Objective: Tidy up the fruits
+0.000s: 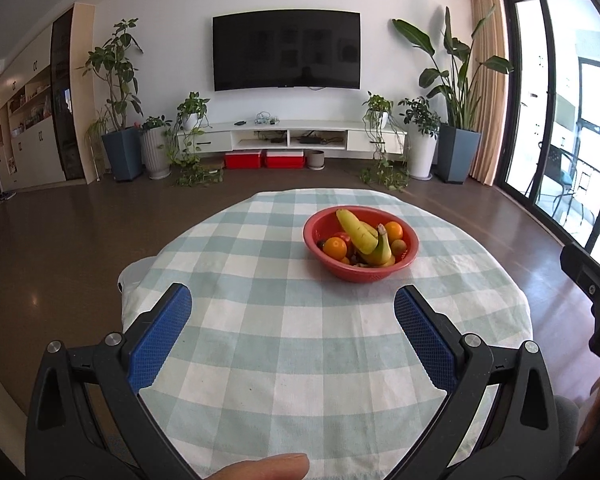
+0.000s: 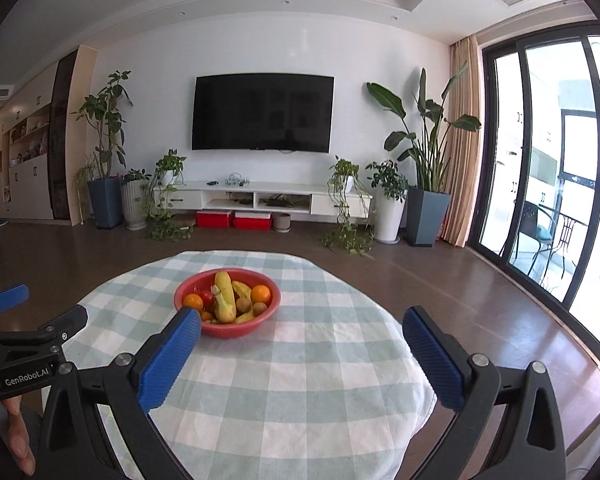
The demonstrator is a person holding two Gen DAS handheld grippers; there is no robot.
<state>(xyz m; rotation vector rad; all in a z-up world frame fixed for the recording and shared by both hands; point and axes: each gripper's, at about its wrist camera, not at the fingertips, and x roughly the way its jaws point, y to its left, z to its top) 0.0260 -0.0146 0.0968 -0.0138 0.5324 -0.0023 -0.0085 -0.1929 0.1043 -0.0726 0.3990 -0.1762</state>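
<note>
While both grippers, left (image 1: 292, 308) and right (image 2: 302, 330), hover wide open and empty, the bowl (image 1: 360, 272) of fruit sits ahead mid-table (right of the left's line, left of the right's); the top banana (image 1: 356, 230) points away.

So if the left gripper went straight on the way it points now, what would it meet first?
Probably the green-and-white checked tablecloth, since the open left gripper looks angled down at it. The red plastic fruit bowl sits right of its centre line; depth is unclear.
</note>
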